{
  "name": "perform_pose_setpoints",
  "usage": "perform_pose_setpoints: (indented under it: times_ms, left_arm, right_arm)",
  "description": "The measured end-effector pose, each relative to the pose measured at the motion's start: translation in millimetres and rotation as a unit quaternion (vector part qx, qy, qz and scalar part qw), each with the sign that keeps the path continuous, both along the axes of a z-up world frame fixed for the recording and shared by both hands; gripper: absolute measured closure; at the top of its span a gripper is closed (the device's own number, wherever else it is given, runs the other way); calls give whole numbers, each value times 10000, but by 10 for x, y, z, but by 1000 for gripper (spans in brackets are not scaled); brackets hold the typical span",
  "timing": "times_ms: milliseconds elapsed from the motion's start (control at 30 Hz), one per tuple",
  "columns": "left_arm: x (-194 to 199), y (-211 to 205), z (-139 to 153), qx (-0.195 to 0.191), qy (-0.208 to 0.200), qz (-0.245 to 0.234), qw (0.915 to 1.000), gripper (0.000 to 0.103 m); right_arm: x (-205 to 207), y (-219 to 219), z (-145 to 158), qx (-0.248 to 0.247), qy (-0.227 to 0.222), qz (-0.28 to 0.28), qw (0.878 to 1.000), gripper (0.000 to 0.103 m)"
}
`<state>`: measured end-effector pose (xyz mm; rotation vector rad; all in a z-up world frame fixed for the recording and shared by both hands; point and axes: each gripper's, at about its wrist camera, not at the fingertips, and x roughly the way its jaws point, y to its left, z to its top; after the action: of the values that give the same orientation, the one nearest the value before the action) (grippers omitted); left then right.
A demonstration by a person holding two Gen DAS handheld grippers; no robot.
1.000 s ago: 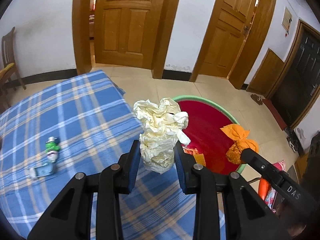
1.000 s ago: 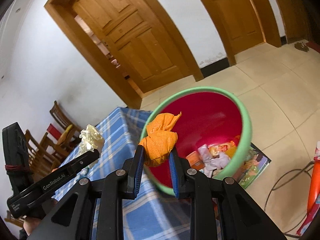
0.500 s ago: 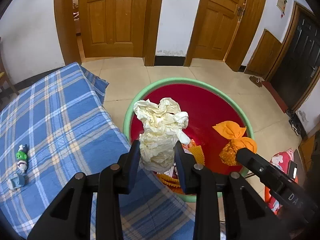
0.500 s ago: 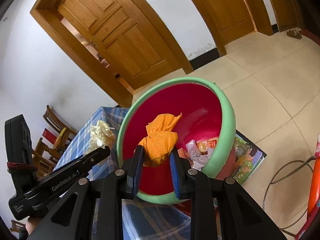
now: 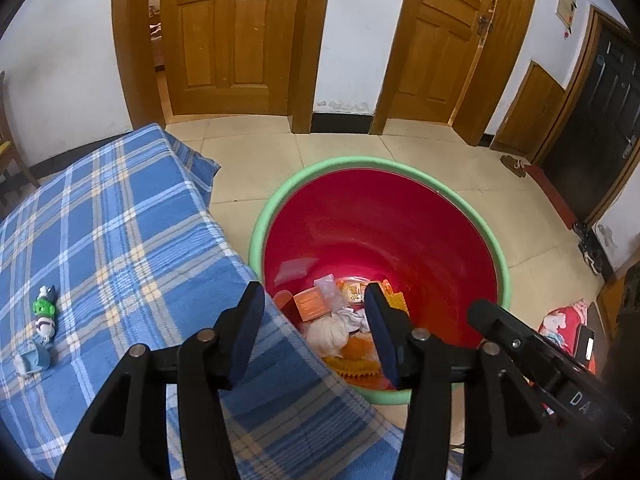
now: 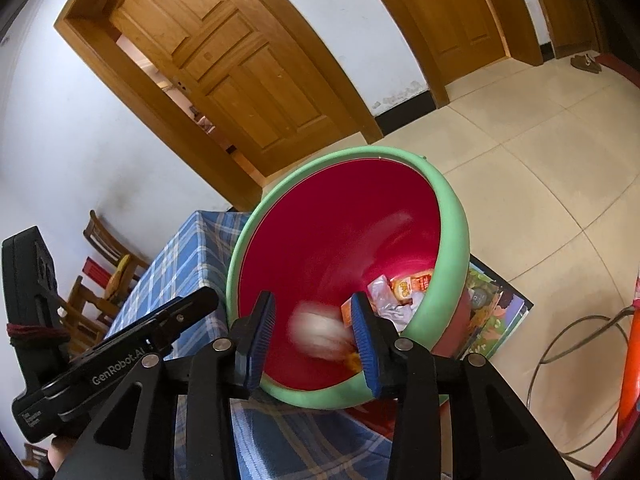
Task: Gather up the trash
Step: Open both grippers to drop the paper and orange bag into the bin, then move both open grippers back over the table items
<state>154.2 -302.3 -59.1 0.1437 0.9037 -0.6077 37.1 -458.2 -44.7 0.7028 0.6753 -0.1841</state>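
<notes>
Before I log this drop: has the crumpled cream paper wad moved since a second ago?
Yes. It has left the left gripper, whose jaws have just been opening, and now lies down inside the red green-rimmed bin, the wad among wrappers.

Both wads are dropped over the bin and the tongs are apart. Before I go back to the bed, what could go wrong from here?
1. The bin's green rim sits right at the blanket's edge; pulling the left tongs or right tongs back carelessly could knock it.
2. The two tongs hang close together over the bin and may collide.
3. The small toy on the blanket may not be trash.
</notes>
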Motion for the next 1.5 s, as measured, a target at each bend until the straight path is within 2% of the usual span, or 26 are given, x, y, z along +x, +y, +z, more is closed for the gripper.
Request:
perform_pose_setpoints:
  times_ms: [900,1267,1500]
  left_arm:
    - [-145,1109,368,-322,-329,967,9942,51]
    - [-98,1669,345,-326,-291,1528,9873,51]
    - [-52,1928,259,-162,-297,1759,9838,51]
  right_arm:
    - [-82,576,381,-244,-329,487,9980,58]
    - [-23,849,415,-325,-295,737,9963,54]
    - [59,987,381,-354,-211,883,9952,53]
